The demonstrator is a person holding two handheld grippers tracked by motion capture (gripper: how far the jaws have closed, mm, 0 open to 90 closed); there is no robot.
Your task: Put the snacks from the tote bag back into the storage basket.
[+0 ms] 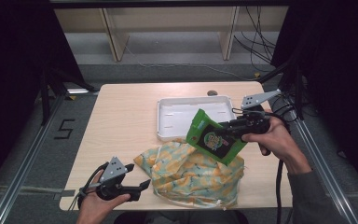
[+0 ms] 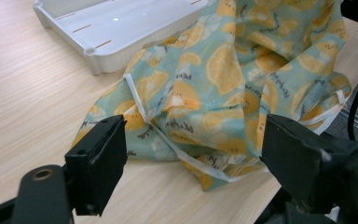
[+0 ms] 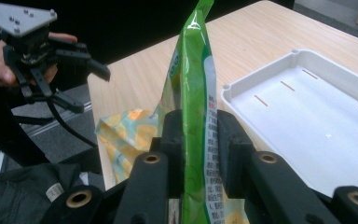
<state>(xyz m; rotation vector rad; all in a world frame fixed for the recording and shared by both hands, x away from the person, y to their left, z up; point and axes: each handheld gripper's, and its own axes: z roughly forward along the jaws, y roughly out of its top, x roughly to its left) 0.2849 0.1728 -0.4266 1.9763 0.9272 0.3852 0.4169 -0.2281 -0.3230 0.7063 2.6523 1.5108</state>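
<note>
The right gripper has its jaws clamped on a green snack pouch, holding it in the air above the lemon-print cloth bag and just in front of the white tray that lies toward the table's far edge. The left gripper, its jaws spread wide with nothing between them, sits near the table's front edge, just beside the bag's left end.

Green packet, lemon-patterned teal cloth bag, white tray.
</note>
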